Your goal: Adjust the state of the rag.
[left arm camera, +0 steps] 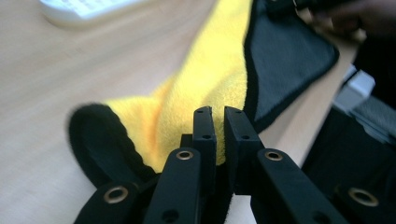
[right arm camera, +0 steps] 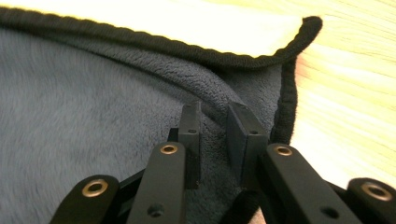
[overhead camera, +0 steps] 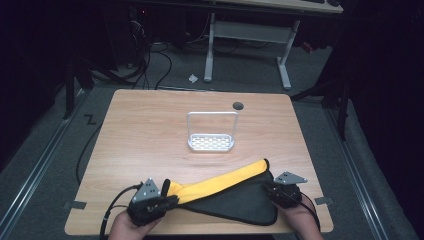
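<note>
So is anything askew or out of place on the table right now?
Only the cloth: it lies half folded and crooked, its yellow side rolled over the grey, one corner hanging over the near table edge. The white rack stands upright, undisturbed.

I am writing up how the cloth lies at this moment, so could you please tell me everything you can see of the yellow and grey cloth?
The cloth is a soft, fleecy towel, yellow on one face and dark grey on the other, edged with black piping. It lies on the near part of the wooden table, folded so a yellow band runs diagonally above a grey triangle. The left gripper is shut on its left end, where the edge curls up, and the right gripper pinches a grey fold near its right corner.
</note>
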`<state>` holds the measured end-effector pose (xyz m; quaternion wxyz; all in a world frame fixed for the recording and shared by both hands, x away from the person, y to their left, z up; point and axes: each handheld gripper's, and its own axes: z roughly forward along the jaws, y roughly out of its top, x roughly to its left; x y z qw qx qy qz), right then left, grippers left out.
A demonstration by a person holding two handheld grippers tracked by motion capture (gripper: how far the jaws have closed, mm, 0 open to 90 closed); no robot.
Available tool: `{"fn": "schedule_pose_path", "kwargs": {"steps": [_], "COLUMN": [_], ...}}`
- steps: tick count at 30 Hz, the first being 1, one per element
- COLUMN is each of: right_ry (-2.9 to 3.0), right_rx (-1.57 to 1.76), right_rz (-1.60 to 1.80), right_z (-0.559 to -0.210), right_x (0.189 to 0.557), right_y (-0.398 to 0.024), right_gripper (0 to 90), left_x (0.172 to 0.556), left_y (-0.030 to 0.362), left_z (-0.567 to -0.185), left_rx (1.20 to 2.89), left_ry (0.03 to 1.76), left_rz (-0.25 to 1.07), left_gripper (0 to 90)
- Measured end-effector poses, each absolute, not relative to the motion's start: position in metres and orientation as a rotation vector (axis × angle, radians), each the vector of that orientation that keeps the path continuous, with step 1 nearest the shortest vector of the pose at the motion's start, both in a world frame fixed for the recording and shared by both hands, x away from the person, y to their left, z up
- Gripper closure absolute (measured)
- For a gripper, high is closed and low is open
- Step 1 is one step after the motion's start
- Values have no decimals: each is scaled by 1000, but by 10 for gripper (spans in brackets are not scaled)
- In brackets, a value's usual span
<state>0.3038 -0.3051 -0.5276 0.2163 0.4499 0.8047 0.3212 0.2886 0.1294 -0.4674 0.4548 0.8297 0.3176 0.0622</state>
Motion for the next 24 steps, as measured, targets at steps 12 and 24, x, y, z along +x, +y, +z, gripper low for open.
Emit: {"fn": "schedule_pose_path", "kwargs": {"steps": [12, 24], "right_ry": [2231, 2231], "right_rx": [1252, 1256], "right_rz": [897, 902], "right_z": [-528, -528], "right_x": [304, 303], "right_y": [-306, -306], "right_gripper": [768, 771], "left_x": [338, 374], "left_y": [138, 159], "left_z": [-448, -471], "left_rx": [1938, 1696], "left_ry": [889, 1127], "left_rz": [190, 339], "left_gripper": [854, 588]}}
